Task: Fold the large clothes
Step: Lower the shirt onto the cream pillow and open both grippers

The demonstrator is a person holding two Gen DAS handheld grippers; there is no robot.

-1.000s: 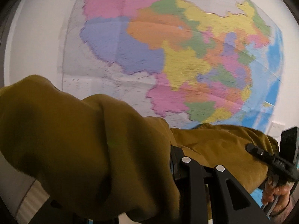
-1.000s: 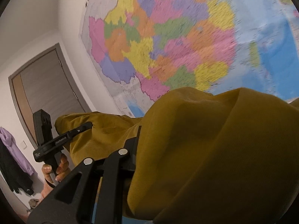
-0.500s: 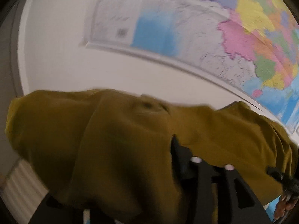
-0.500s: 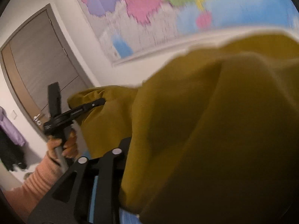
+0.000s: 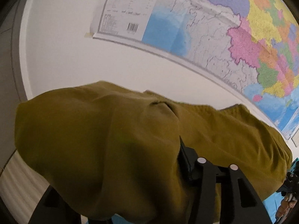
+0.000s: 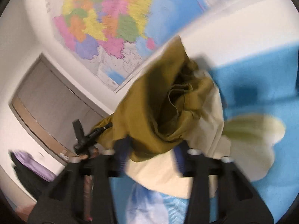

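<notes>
A mustard-yellow garment [image 5: 112, 140] is draped over my left gripper [image 5: 179, 145], which is shut on it; the fingertips are hidden under the cloth. In the right wrist view the same garment [image 6: 149, 112], with a cream lining, hangs in front of my right gripper [image 6: 151, 149]. Its jaws stand wide apart and the cloth is slipping out between them. The left gripper [image 6: 104, 128] shows at the garment's far corner, clamped on it, held by a hand.
A large coloured wall map [image 5: 243, 37] fills the wall behind. A grey door [image 6: 56, 102] stands at the left. Purple and black clothes [image 6: 31, 166] hang by the door. A blue surface with a pale flower print [image 6: 261, 112] lies at the right.
My right gripper has opened and let go of the garment, which now hangs free in front of it. Both cameras have tilted downward. The left gripper still holds the cloth.
</notes>
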